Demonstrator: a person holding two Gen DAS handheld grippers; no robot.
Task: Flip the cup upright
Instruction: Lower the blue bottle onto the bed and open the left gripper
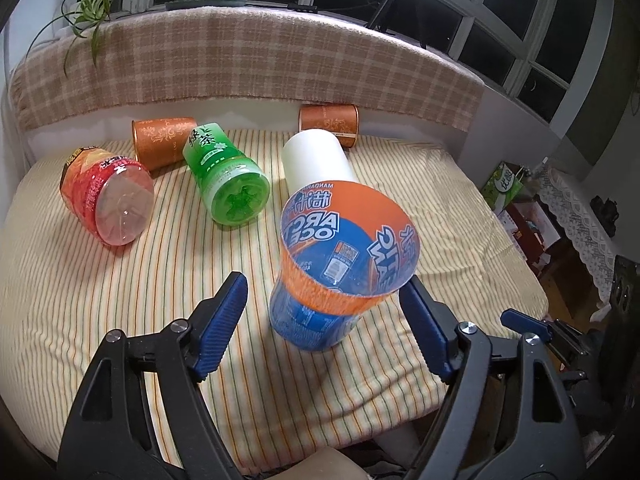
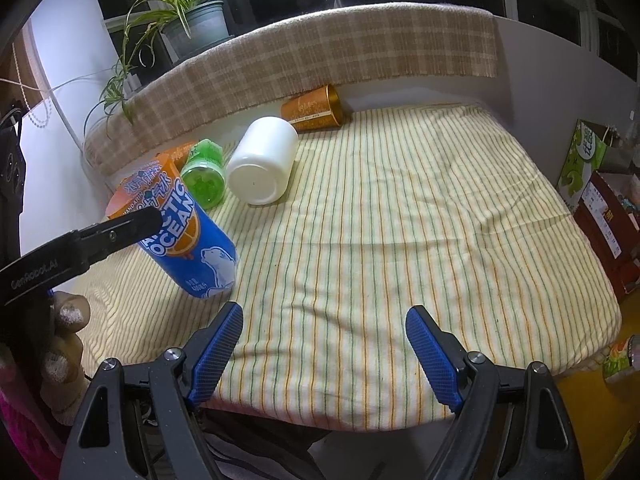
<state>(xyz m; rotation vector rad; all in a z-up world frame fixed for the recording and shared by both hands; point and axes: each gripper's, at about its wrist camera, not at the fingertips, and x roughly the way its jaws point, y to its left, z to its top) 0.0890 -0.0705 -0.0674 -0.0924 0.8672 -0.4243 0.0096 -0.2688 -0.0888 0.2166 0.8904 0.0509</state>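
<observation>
A blue and orange Arctic Ocean cup [image 1: 340, 264] stands upright on the striped cloth [image 1: 120, 300], mouth up, tilted slightly; it also shows in the right wrist view [image 2: 188, 232]. My left gripper [image 1: 324, 296] is open, its blue fingers [image 1: 224, 320] on either side of the cup and apart from it. My right gripper [image 2: 324, 320] is open and empty over bare cloth, to the right of the cup. The left gripper's black finger [image 2: 120, 228] crosses in front of the cup in the right wrist view.
Lying on their sides are a white cup [image 1: 316, 156], a green cup [image 1: 228, 172], a red cup [image 1: 108, 196] and two orange-brown cups [image 1: 164, 140] [image 1: 330, 122]. A plaid-covered ledge [image 1: 240, 56] backs the table. Boxes [image 2: 600, 208] stand off the right edge.
</observation>
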